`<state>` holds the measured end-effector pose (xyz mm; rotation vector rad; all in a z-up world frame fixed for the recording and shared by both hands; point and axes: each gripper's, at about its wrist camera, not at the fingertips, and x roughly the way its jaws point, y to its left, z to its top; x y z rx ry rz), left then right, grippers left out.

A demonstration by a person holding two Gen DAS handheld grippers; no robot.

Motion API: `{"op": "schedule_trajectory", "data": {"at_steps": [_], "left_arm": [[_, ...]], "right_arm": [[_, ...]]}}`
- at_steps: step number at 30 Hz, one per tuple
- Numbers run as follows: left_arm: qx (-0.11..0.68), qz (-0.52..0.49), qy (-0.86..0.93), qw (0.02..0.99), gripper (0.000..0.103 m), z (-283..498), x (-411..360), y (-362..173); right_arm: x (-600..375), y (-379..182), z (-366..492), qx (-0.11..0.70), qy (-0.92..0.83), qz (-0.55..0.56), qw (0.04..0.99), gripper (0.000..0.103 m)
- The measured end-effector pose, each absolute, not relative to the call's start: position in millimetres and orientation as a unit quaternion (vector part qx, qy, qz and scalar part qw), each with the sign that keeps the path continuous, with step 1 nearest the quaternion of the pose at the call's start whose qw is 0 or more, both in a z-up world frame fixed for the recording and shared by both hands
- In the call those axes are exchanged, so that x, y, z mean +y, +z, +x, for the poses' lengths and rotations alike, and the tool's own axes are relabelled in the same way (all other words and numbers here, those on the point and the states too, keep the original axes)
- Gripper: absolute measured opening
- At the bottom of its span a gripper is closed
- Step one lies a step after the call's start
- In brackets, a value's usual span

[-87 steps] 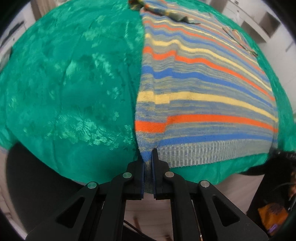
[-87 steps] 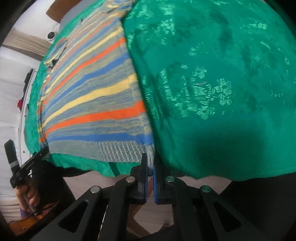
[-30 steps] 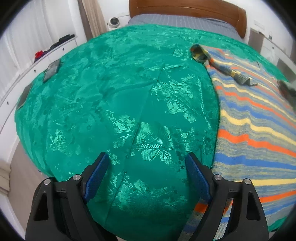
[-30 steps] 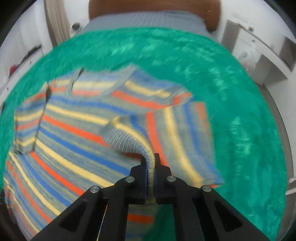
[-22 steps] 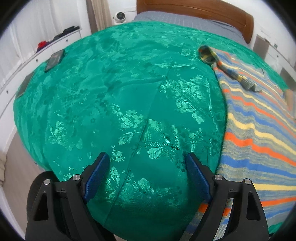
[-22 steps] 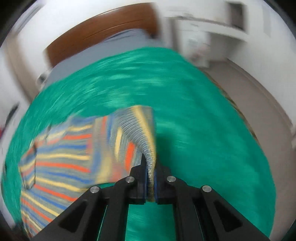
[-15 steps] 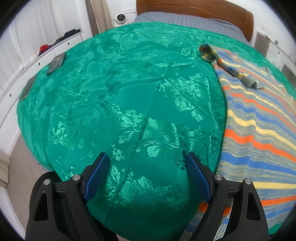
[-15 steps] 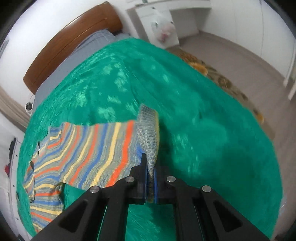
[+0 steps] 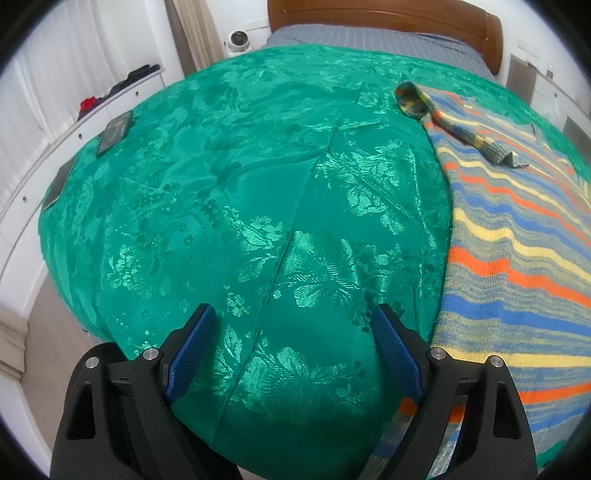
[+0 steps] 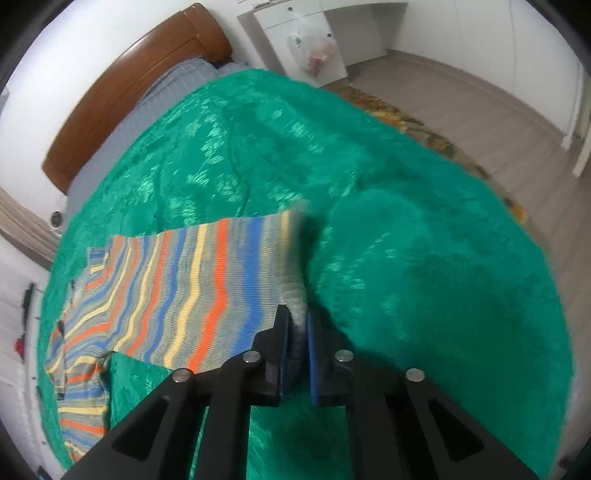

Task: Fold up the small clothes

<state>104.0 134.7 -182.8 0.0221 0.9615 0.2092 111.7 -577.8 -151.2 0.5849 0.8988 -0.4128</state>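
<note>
Swung rightward, the right hand-held gripper is opening, the striped sweater's hem between its jaws.

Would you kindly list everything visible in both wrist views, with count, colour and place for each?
sweater: one, striped blue, orange, yellow and grey, spread on the bedspread.
bedspread: one, green with a floral weave, covering the bed.
headboard: one, brown wood, far end of the bed.
round device: one, white, beside the headboard.
flat dark devices: two, at the bedspread's left edge.
plastic bag: one, clear, hanging on a white cabinet.
rug: one, patterned brown, on the floor beside the bed.
left gripper: black with blue pads, open above the bedspread, holding nothing.
right gripper: black with blue pads, jaws opening, sweater hem between them.
</note>
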Motion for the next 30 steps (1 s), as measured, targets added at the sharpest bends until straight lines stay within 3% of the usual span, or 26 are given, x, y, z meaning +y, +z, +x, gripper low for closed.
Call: {"op": "schedule_trajectory", "data": {"at_steps": [4,8,11,13,18,21,27,30], "left_arm": [[0.461,0.018,0.102,0.881,0.088,105,133,-182],[0.460,0.028,0.090,0.883,0.088,102,129,-165],[0.438,0.051,0.066,0.895,0.088,99,123,-137],[0.407,0.080,0.030,0.909,0.089,104,112,-106],[0.362,0.169,-0.101,0.911,0.094,146,55,-61],[0.375,0.241,-0.201,0.872,0.095,183,0,-74],[0.425,0.350,-0.224,0.804,0.086,249,-52,-150],[0.443,0.348,-0.227,0.794,0.073,268,-51,-169]], "right_arm": [[-561,-116,112,0.405,-0.205,0.221,0.863,0.016],[-536,-113,132,0.407,-0.127,0.219,0.878,0.042],[-535,-152,134,0.458,-0.123,0.214,0.854,0.041],[-541,-159,121,0.445,-0.133,0.228,0.856,0.033],[-522,-129,80,0.418,-0.159,0.182,0.876,0.035],[-487,-112,54,0.398,-0.127,0.166,0.893,0.046],[-435,-119,23,0.392,-0.087,0.188,0.896,0.046],[-416,-122,9,0.389,-0.082,0.190,0.898,0.046]]}}
